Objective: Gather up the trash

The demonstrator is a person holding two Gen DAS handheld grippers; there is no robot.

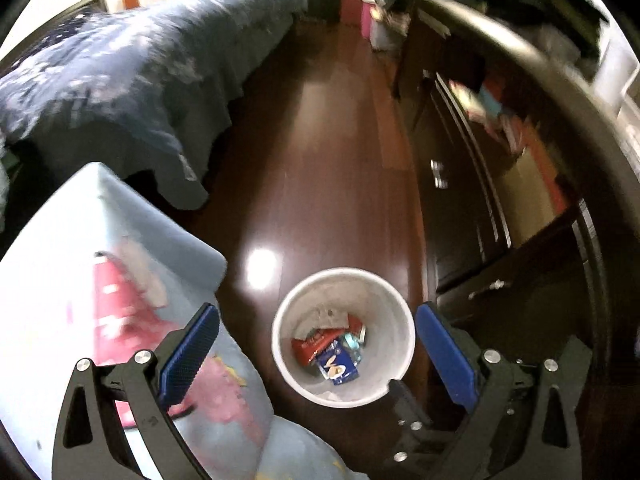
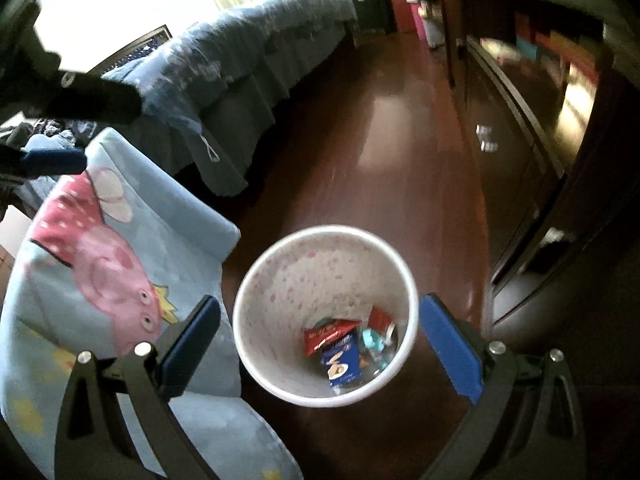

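I have both tongs released and empty: the left tongs (image 1: 316, 354) and right tongs (image 2: 320, 344) hang over the white wastebasket (image 2: 256, 280) on the wood floor (image 1: 320, 160). Wrappers (image 2: 340, 344) already lie at its bottom. I judge a drop done; next I must find remaining trash, perhaps near the cartoon-pig blanket (image 2: 120, 264).

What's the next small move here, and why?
Probably lift both grippers away from the white trash bin and look for more trash. The left gripper and right gripper are open and empty above it, and the red wrapper and blue packet already lie inside.
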